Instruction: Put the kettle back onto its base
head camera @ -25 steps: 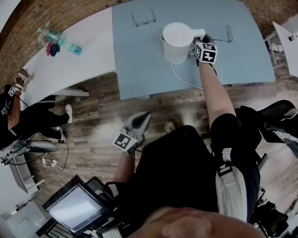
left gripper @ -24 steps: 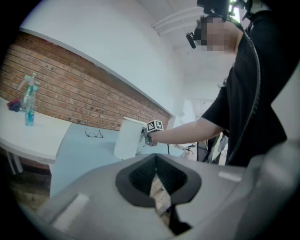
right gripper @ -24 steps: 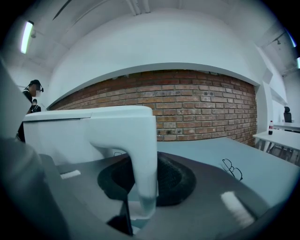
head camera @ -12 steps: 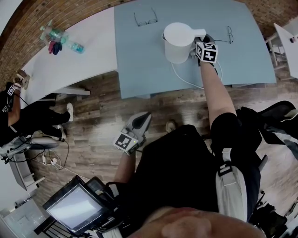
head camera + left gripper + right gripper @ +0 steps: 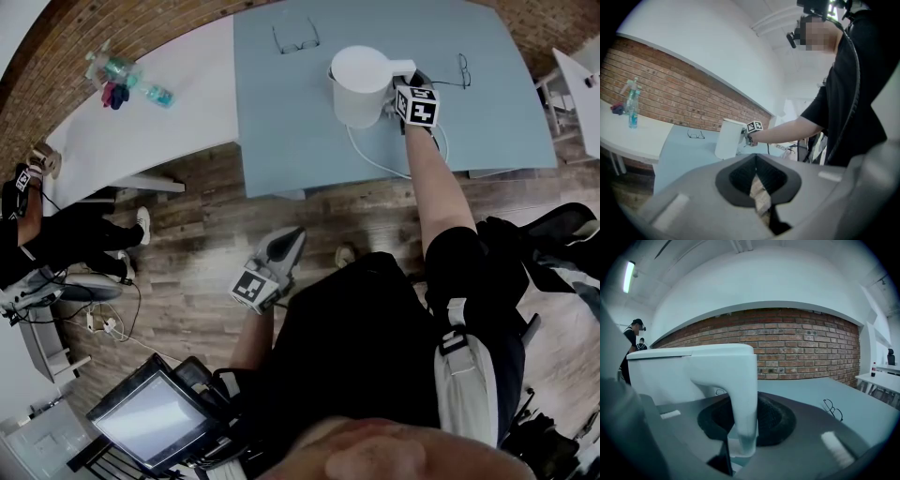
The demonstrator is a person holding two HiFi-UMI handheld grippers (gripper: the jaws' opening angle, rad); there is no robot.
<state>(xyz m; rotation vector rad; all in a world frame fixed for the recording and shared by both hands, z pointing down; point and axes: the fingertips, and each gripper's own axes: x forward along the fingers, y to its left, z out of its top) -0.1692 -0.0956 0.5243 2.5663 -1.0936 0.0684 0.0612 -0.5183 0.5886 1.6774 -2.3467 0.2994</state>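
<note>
White smooth plastic kettle (image 5: 679, 376), curved handle (image 5: 743, 394) clamped in right tool (image 5: 740, 448); left tool (image 5: 757, 164) closed, empty

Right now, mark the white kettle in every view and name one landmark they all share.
Head view: kettle at top centre.
Left gripper view: kettle small, just left of centre.
Right gripper view: kettle close up, filling the left and centre.
Shared landmark: the brick wall.
</note>
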